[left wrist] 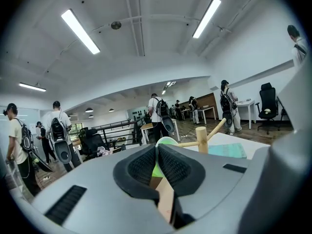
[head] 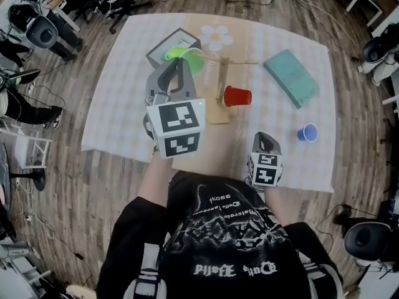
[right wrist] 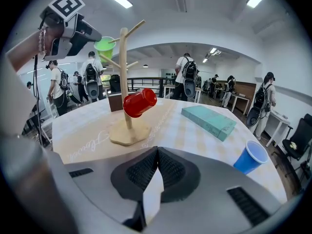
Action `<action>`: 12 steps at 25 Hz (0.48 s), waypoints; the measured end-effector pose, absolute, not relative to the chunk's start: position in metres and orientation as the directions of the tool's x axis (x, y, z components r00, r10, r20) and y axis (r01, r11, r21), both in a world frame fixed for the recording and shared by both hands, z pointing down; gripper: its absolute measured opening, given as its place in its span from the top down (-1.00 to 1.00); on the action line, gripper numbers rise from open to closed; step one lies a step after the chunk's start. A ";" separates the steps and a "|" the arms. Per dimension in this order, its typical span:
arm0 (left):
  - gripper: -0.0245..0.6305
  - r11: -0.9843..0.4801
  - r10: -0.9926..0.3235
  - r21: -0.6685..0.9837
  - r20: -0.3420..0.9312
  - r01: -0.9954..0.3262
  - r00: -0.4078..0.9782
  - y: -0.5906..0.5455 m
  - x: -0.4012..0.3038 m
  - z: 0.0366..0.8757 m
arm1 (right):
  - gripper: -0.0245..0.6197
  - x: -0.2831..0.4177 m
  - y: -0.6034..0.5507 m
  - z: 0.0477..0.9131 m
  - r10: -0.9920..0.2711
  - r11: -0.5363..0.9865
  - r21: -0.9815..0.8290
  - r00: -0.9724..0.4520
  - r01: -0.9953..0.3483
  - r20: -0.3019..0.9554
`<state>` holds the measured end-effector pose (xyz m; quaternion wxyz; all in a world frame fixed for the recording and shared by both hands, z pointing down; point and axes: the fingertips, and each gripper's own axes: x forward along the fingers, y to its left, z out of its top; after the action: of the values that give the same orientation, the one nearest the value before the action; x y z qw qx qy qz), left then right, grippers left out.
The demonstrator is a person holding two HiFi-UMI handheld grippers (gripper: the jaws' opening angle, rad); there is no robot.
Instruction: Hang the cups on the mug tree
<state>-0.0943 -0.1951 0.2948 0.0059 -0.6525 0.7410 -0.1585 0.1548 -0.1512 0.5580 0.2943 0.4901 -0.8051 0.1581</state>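
My left gripper is shut on the rim of a green cup, held in the air just left of the wooden mug tree. From the right gripper view, the green cup sits against an upper left peg of the tree. A red cup hangs on a lower peg. A blue cup stands upright at the table's right. My right gripper is shut and empty near the front edge.
A teal book lies at the back right of the checked tablecloth. A dark square frame and a flower-shaped mat sit behind the tree. Office chairs and people surround the table.
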 end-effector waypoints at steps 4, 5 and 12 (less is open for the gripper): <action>0.82 0.082 -0.970 -0.244 0.201 -0.966 -0.133 -0.195 -0.086 0.297 | 0.89 0.156 -0.153 0.557 -0.698 0.470 0.037 -0.347 -0.882 0.626; 0.82 0.077 -0.971 -0.248 0.202 -0.966 -0.129 -0.195 -0.085 0.297 | 0.89 0.156 -0.152 0.557 -0.699 0.470 0.037 -0.346 -0.882 0.626; 0.82 0.056 -0.971 -0.267 0.209 -0.962 -0.114 -0.193 -0.077 0.298 | 0.90 0.158 -0.147 0.557 -0.695 0.472 0.038 -0.346 -0.881 0.630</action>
<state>-0.0772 -0.1934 0.2976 0.0131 -0.6653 0.7265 -0.1716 0.1584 -0.1474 0.5571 0.2963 0.4892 -0.8052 0.1567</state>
